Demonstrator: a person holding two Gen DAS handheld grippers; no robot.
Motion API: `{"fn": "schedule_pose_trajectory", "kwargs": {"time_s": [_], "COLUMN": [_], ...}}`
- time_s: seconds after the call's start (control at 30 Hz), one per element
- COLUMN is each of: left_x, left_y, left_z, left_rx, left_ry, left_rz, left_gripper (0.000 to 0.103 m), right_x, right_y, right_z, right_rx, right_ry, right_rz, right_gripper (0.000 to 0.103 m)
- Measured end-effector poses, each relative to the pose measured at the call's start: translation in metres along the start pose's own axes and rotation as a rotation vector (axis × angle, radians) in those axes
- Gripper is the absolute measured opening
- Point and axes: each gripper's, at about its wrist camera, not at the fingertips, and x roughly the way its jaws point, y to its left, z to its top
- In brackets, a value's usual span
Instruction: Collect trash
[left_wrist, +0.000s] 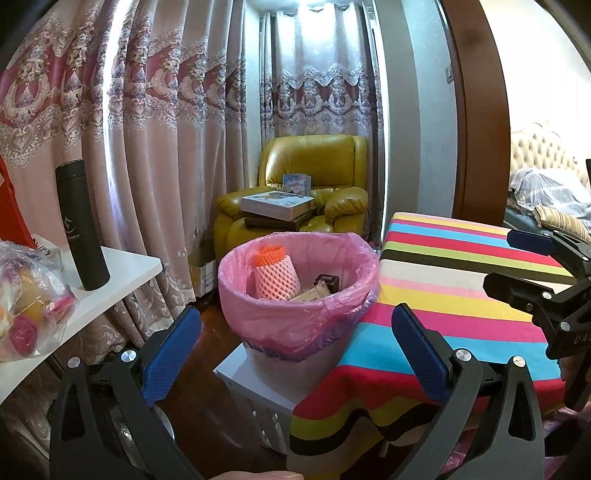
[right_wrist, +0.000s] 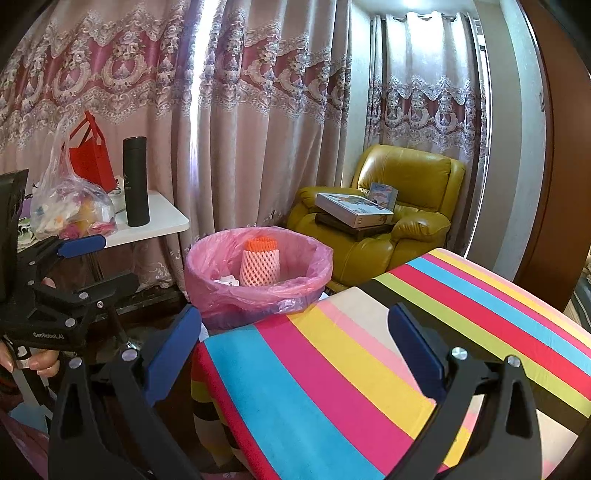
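A trash bin with a pink liner (left_wrist: 295, 291) stands on a white stool, left of the striped table (left_wrist: 461, 295). It holds a pink and orange foam net sleeve (left_wrist: 275, 275), a small dark box (left_wrist: 327, 281) and paper scraps. My left gripper (left_wrist: 295, 354) is open and empty, just in front of the bin. My right gripper (right_wrist: 291, 350) is open and empty above the striped tablecloth (right_wrist: 369, 369), with the bin (right_wrist: 258, 273) beyond its left finger. Each gripper shows at the edge of the other's view: the right one (left_wrist: 532, 262), the left one (right_wrist: 92, 262).
A white side table (right_wrist: 162, 221) at the left carries a black flask (right_wrist: 136, 182), a clear plastic bag of items (right_wrist: 74, 210) and a red bag (right_wrist: 90, 155). A yellow armchair (left_wrist: 314, 184) with boxes stands at the back. Curtains fill the background.
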Motion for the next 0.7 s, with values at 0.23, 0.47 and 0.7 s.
{"fn": "schedule_pose_trajectory", "kwargs": {"time_s": [0.23, 0.47, 0.7], "left_x": [0.0001, 0.0016, 0.0023], "left_y": [-0.0003, -0.0001, 0.0002], "left_z": [0.0000, -0.0016, -0.0018], "left_rx": [0.000, 0.005, 0.005], "left_ry": [0.000, 0.001, 0.001], "left_rz": [-0.001, -0.004, -0.005], "left_gripper": [0.097, 0.097, 0.097], "right_x": [-0.0005, -0.0005, -0.0007], "right_y": [0.0008, 0.0010, 0.0015], "right_z": [-0.0014, -0.0014, -0.0017], "right_rx": [0.003, 0.004, 0.004], "right_ry": [0.001, 0.002, 0.002], "right_rz": [0.000, -0.001, 0.001], "right_gripper": [0.098, 0.098, 0.098]}}
